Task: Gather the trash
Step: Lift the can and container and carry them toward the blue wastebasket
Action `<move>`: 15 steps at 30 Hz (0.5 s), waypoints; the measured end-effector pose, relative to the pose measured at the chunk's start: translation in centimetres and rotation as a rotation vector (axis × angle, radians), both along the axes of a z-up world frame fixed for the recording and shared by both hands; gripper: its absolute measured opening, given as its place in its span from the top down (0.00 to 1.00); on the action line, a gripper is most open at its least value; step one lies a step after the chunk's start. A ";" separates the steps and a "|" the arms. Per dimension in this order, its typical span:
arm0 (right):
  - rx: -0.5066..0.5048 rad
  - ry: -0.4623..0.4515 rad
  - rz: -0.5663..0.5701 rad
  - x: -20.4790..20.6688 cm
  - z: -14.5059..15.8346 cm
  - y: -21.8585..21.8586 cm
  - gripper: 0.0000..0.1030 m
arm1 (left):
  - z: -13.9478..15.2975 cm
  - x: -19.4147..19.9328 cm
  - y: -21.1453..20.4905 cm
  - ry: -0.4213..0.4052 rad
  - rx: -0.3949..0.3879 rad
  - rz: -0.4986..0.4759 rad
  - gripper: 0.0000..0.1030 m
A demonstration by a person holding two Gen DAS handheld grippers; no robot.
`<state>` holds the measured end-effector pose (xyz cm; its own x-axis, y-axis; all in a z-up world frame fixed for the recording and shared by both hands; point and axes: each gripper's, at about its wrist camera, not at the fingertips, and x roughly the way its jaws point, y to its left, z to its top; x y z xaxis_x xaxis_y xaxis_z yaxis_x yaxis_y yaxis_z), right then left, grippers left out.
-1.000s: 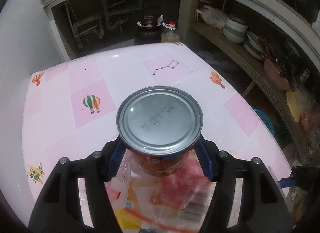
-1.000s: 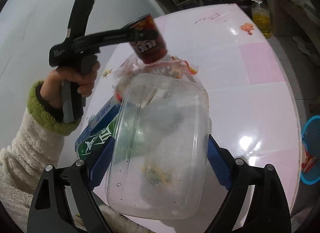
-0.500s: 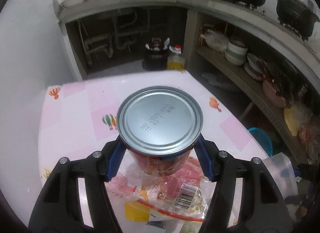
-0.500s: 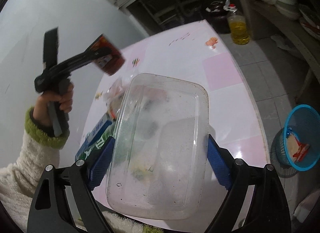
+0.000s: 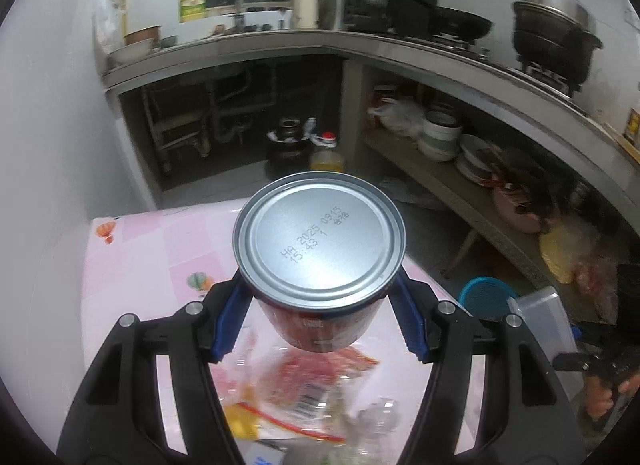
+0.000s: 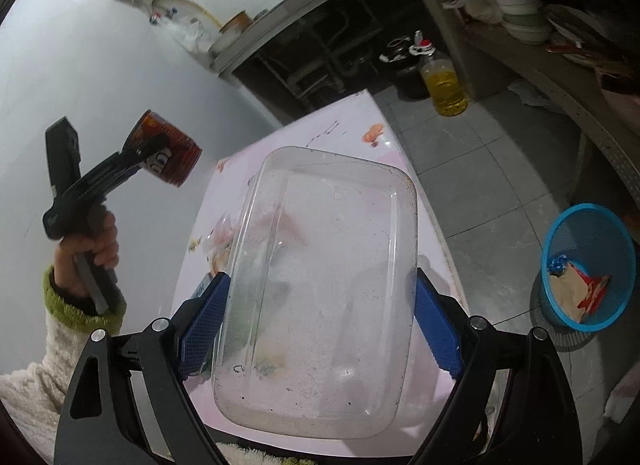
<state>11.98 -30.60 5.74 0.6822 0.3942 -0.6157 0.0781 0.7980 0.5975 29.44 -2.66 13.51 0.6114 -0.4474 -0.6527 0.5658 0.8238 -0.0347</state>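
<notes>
Kitchen setting, grey counter (image 5: 400, 45) wrapping round the back, shelf under it stacked with bowls (image 5: 440, 133). Pink patterned table (image 5: 132, 265) is my landmark. My left gripper (image 5: 320, 297) is clamped on a red tin can (image 5: 320, 249), blue pads pressing both sides of it, silver end with a printed date code facing the camera; can is held up above the table, clear of the surface. From the right wrist view the same can (image 6: 166, 155) sits tilted in the left gripper (image 6: 140, 157), off the table's left edge, my left hand (image 6: 94, 245) in a cream sleeve with green cuff (image 6: 80, 309) around the handle. My right gripper (image 6: 320, 321) grips a clear plastic container (image 6: 324, 273), pads on its two long sides, held over the table's near end. Wrappers (image 5: 320, 381) and a clear bag lie on the table below the can, blurred. Blue basket (image 6: 588, 265) stands on the tiled floor right of the table, some trash inside. Oil bottle (image 6: 442, 81) on the floor beyond the table's far end.
</notes>
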 end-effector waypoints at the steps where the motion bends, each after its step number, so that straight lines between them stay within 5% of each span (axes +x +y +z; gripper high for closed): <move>1: 0.002 -0.002 -0.010 -0.2 0.0 -0.4 0.17 | 0.0 -0.3 -0.7 0.006 -0.004 -0.015 0.40; 15: 0.016 0.039 -0.223 -4.9 -2.1 -8.0 0.17 | -3.2 -4.8 -12.5 0.119 -0.009 -0.238 0.40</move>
